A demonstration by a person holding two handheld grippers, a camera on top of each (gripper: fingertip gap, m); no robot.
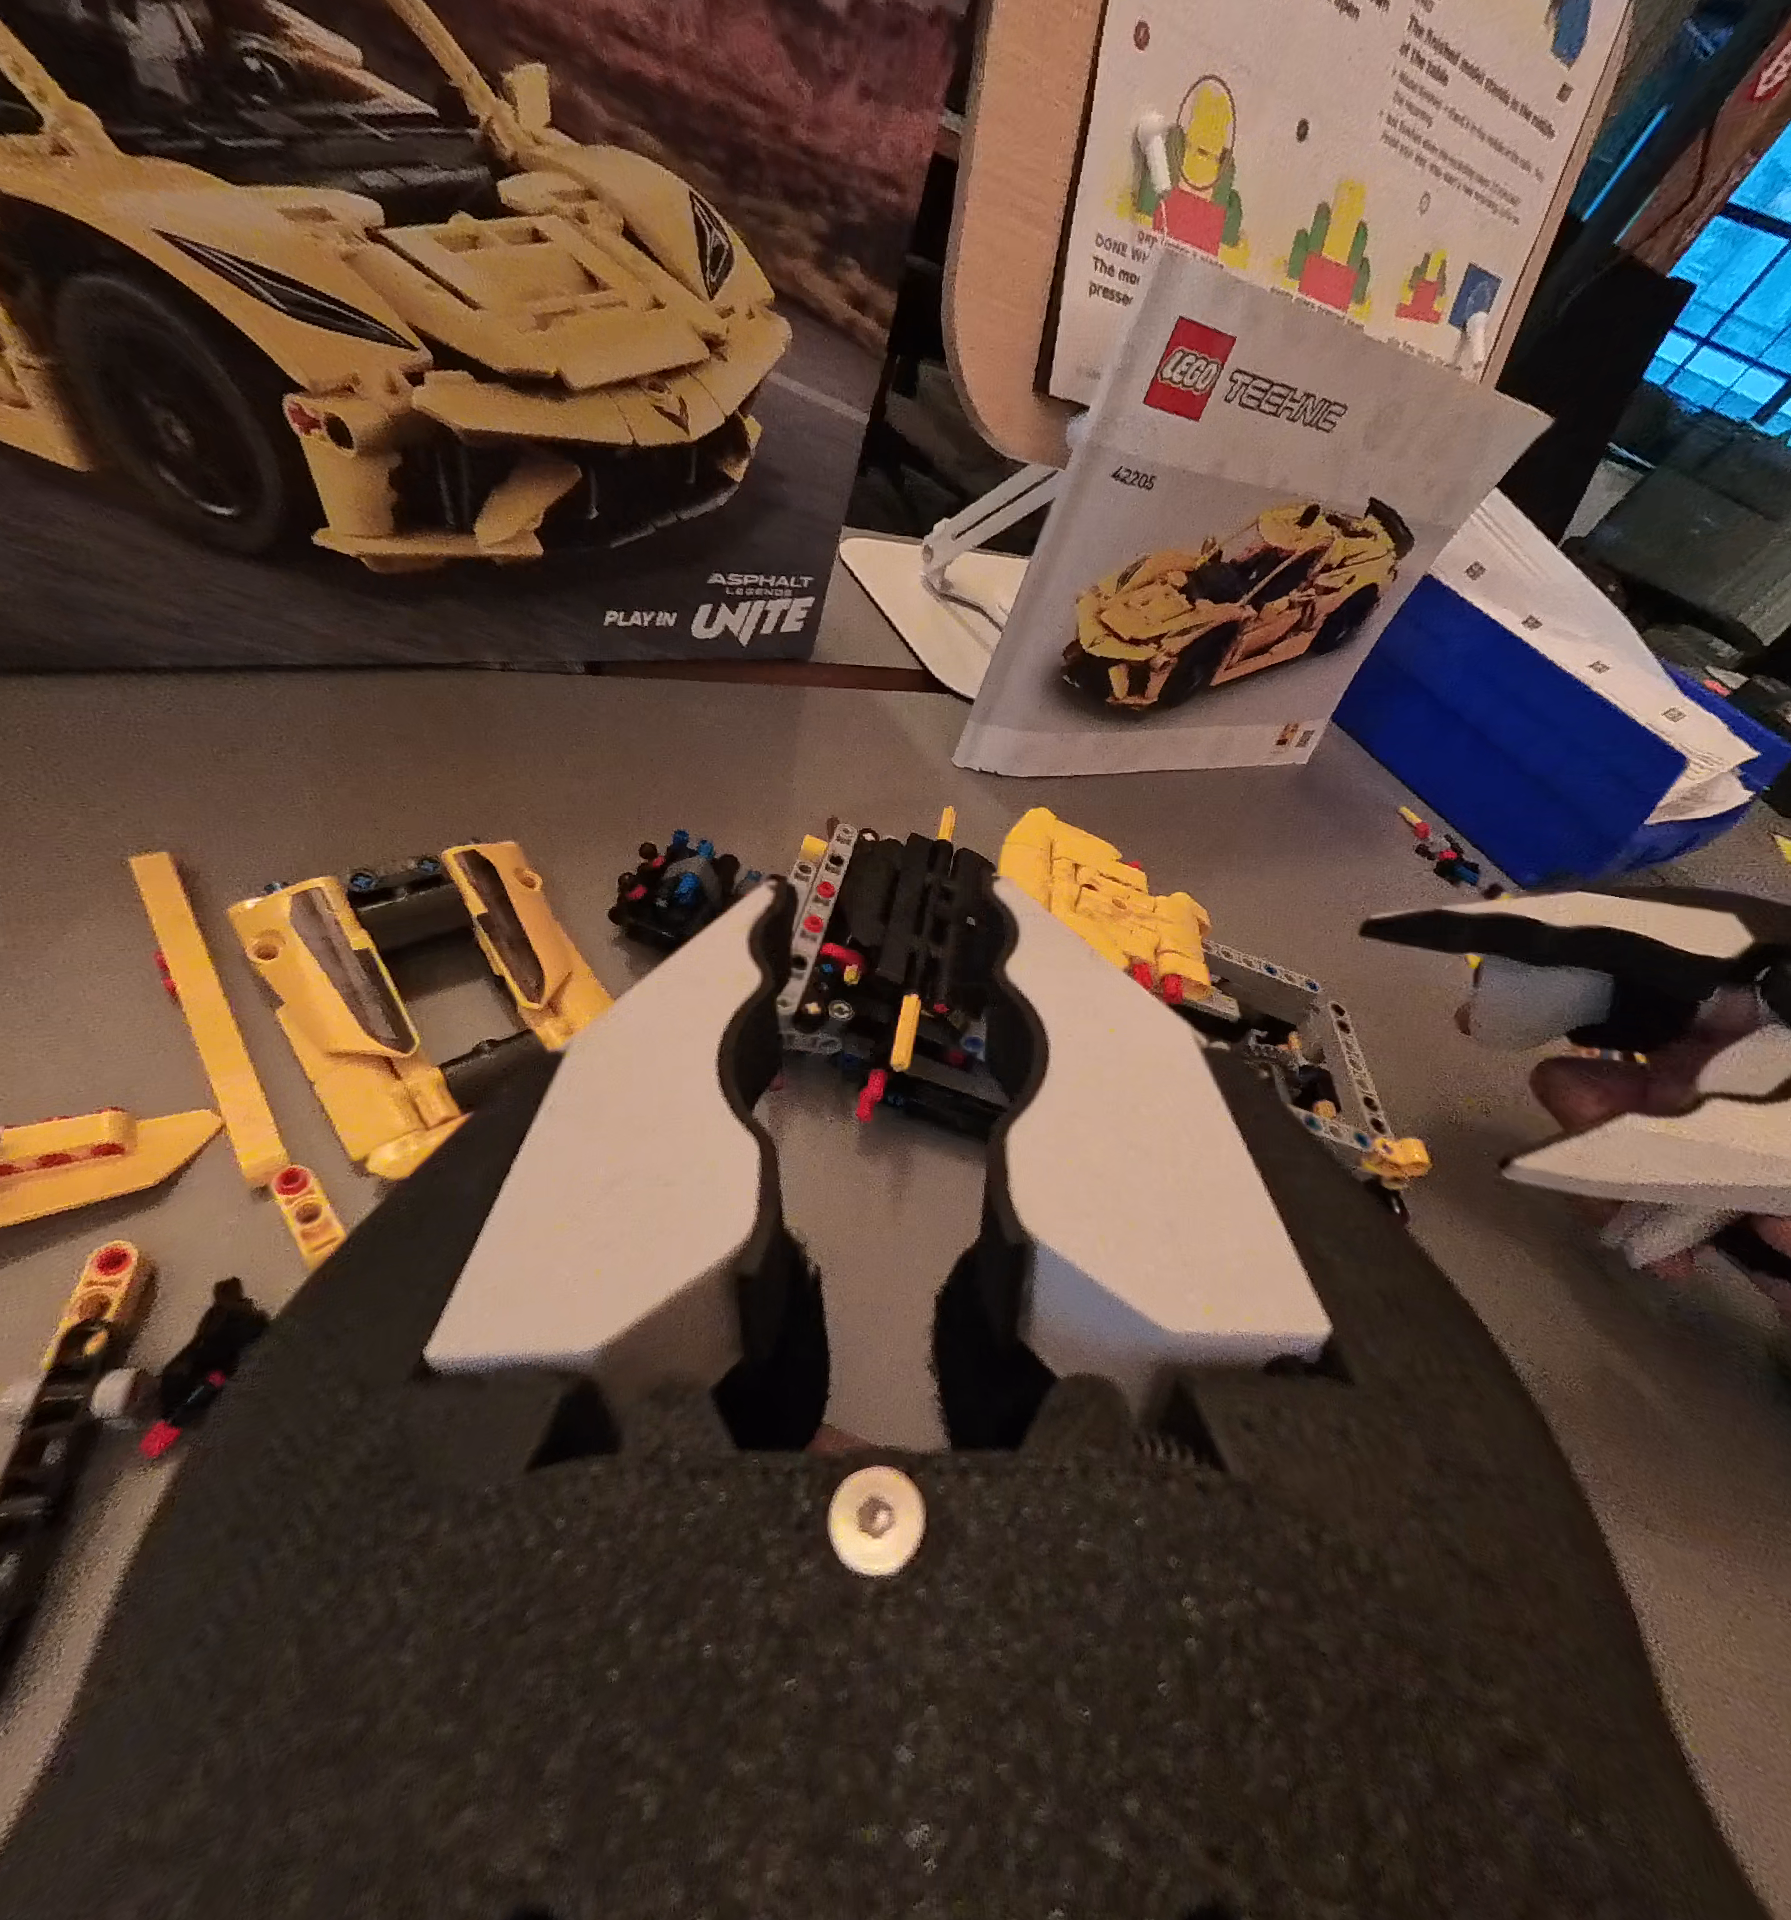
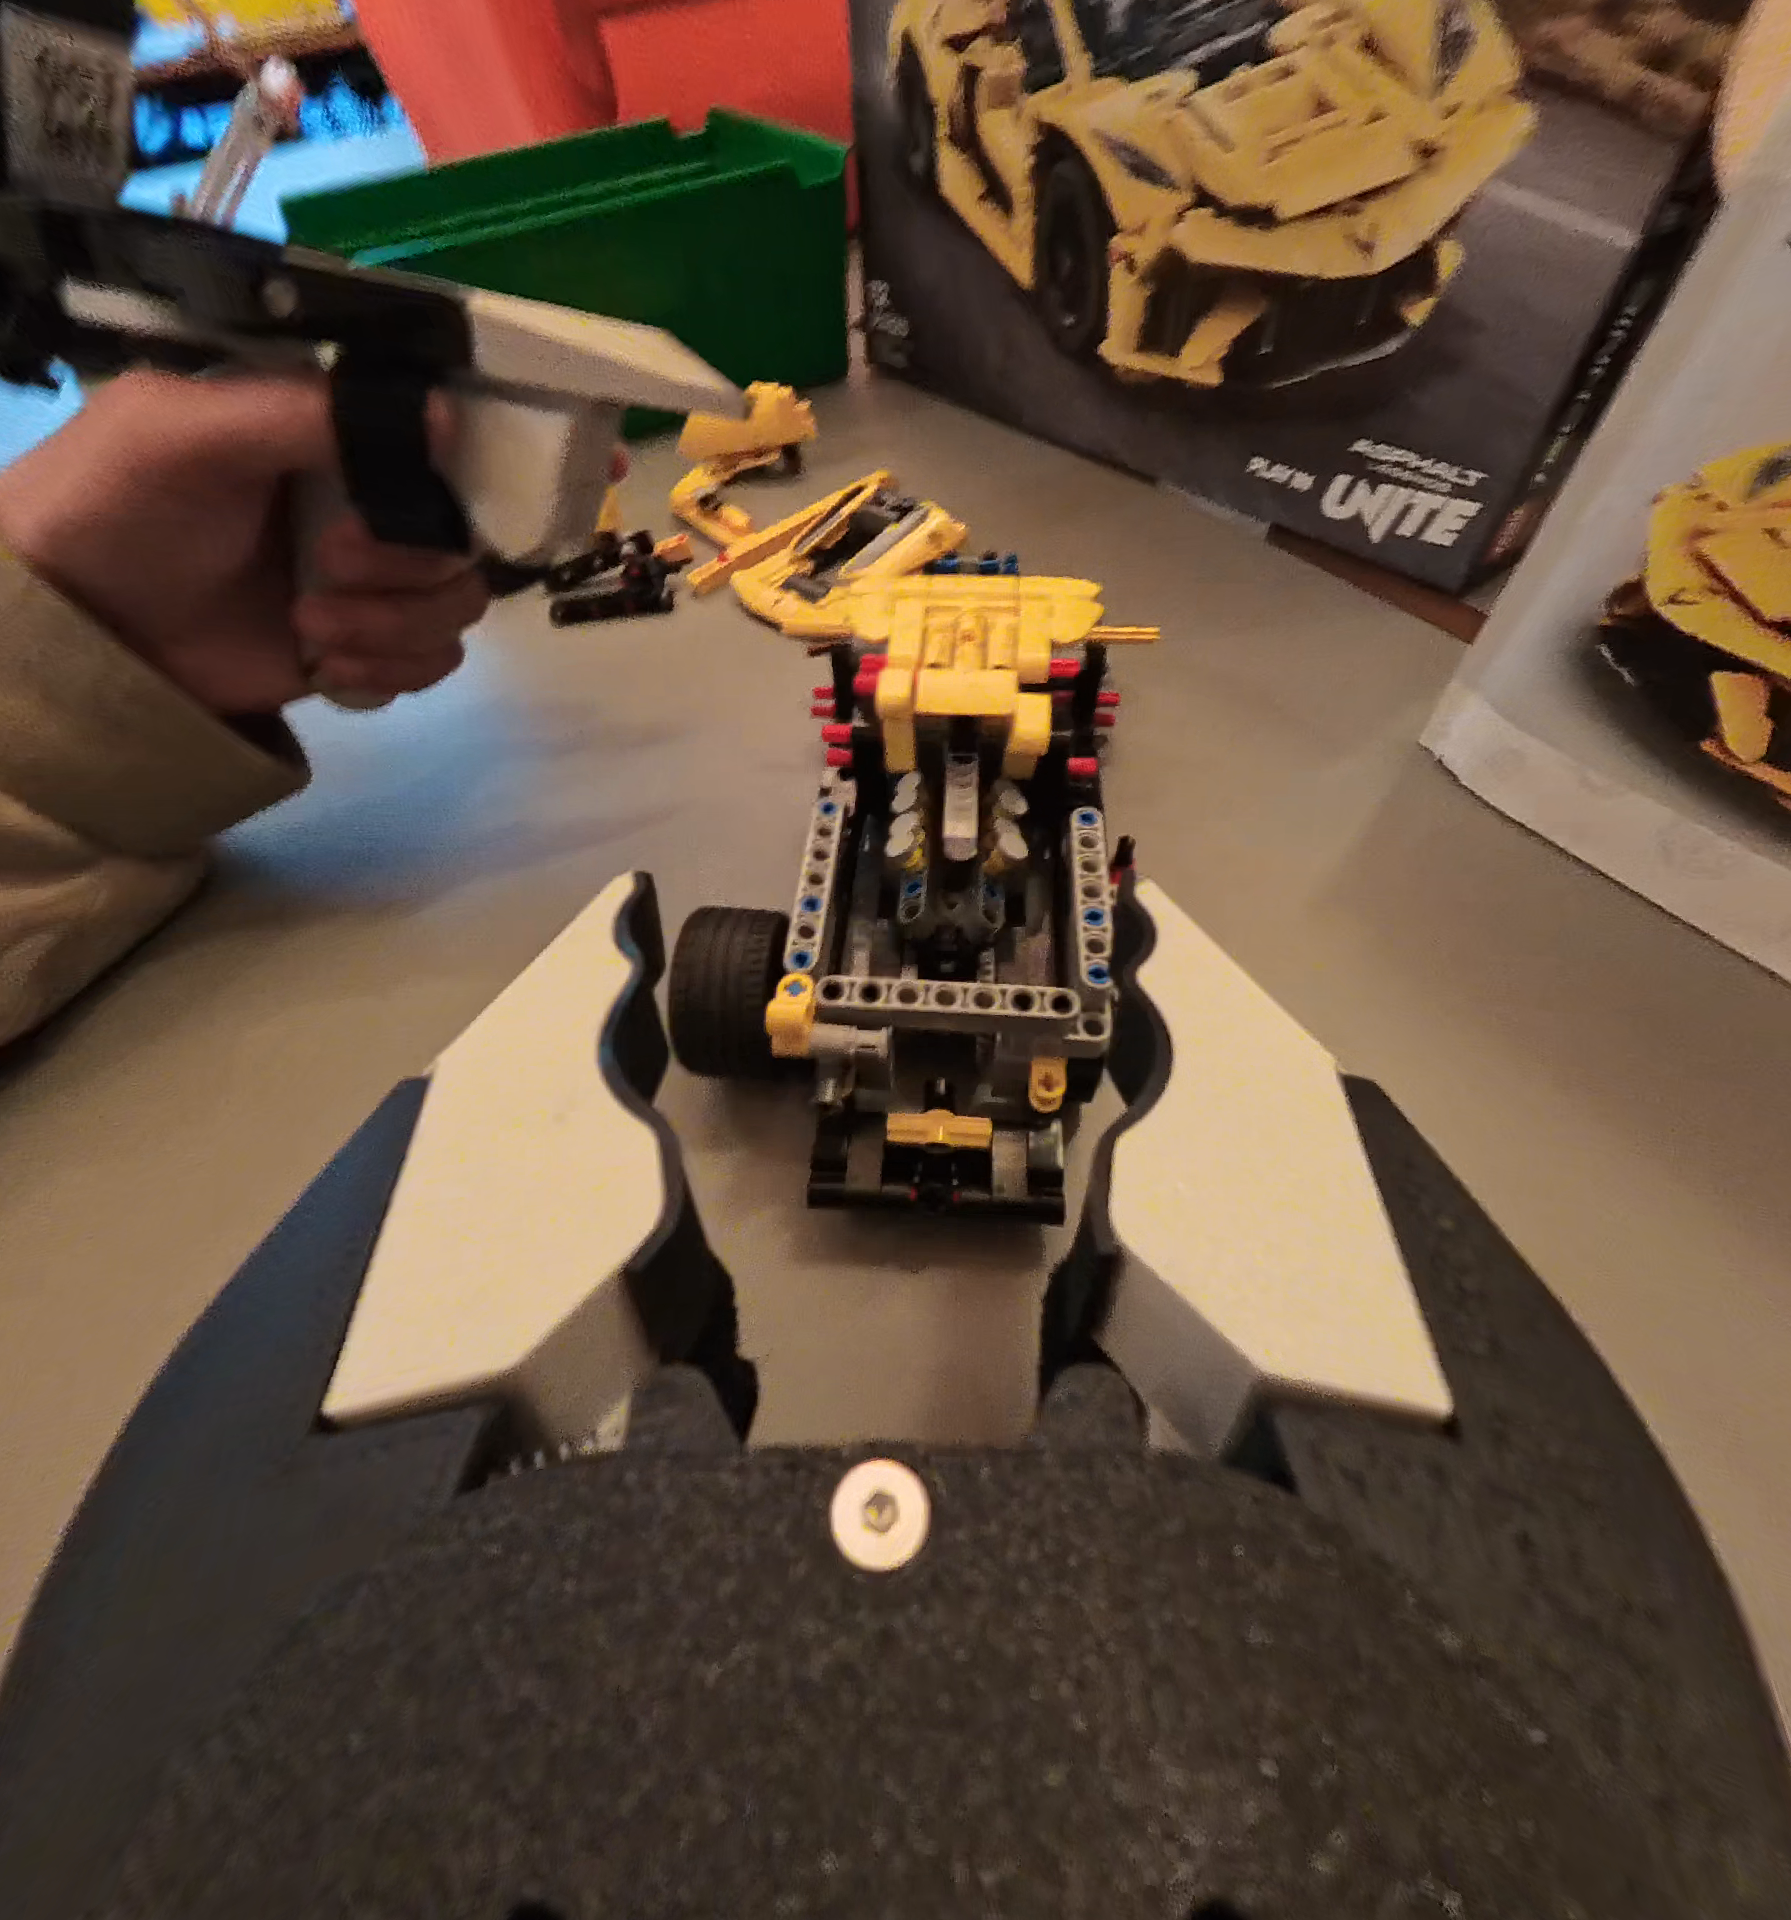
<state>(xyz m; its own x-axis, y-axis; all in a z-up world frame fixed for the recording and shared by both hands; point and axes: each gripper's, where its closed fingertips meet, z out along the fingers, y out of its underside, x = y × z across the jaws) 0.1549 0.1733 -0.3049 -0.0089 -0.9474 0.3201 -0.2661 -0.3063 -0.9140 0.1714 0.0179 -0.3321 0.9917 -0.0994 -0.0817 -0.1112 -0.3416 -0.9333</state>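
1. Left wrist view: my left gripper [image 1: 883, 935] hovers with its jaws apart and nothing between them, just short of the half-built brick car chassis [image 1: 901, 997] on the bench [image 1: 600, 748]. Loose yellow body panels [image 1: 392, 997] lie to its left, and the instruction booklet [image 1: 1213, 561] stands behind.
2. Right wrist view: my right gripper [image 2: 889, 914] is spread wide and empty, flanking the chassis rear [image 2: 948, 997] without visible contact. One wheel [image 2: 725, 992] is fitted; the panels remain unattached.
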